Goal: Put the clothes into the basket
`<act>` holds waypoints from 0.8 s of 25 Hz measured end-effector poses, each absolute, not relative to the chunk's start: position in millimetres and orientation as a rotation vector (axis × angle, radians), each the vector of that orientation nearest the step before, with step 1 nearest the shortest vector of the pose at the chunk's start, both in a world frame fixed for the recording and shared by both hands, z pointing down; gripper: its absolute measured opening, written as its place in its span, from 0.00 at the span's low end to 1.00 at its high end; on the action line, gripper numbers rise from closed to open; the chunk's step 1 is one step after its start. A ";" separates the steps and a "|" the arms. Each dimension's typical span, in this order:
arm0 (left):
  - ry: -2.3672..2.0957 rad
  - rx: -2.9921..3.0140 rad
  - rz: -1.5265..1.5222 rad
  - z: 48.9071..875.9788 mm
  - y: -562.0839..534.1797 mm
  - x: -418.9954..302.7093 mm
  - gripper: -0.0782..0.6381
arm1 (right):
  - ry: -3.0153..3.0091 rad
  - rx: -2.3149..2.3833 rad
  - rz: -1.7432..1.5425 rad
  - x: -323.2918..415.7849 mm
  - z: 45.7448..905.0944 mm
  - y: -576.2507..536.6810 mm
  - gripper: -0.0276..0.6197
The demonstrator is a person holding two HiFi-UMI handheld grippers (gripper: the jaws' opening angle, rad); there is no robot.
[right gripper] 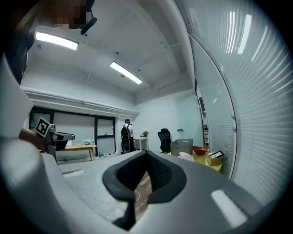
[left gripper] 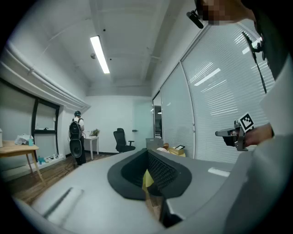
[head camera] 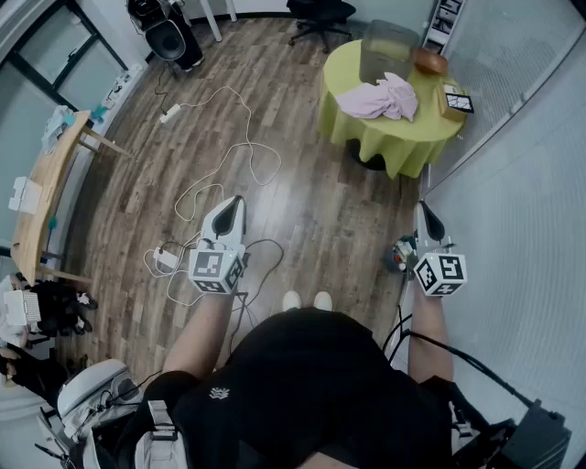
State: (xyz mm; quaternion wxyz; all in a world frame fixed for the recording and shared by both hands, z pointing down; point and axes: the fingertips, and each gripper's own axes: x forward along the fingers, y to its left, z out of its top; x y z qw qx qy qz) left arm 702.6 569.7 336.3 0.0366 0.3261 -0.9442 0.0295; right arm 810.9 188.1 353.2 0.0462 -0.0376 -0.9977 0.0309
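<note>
Pink clothes lie in a heap on a round table with a yellow-green cloth, far ahead of me. Behind them on that table stands a grey basket. In the right gripper view the basket and the clothes show small in the distance. My left gripper and right gripper are held level over the wood floor, well short of the table. Both are shut with nothing between the pads. In the left gripper view its jaws meet, and so do the right's.
A brown bowl and a small box share the table. White cables and a power strip trail over the floor. A black office chair, a tall speaker and a wooden desk stand around. Blinds line the right.
</note>
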 end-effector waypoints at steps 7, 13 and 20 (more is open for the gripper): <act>-2.928 1.000 0.096 328.1 559.1 696.0 0.12 | -3.047 -0.115 0.099 804.8 354.1 177.7 0.04; -2.937 1.013 0.116 325.7 541.0 694.2 0.12 | -3.041 -0.175 0.090 802.3 354.5 169.1 0.04; -2.897 1.038 0.112 349.9 512.1 685.2 0.12 | -3.028 -0.212 0.092 778.5 375.8 154.9 0.04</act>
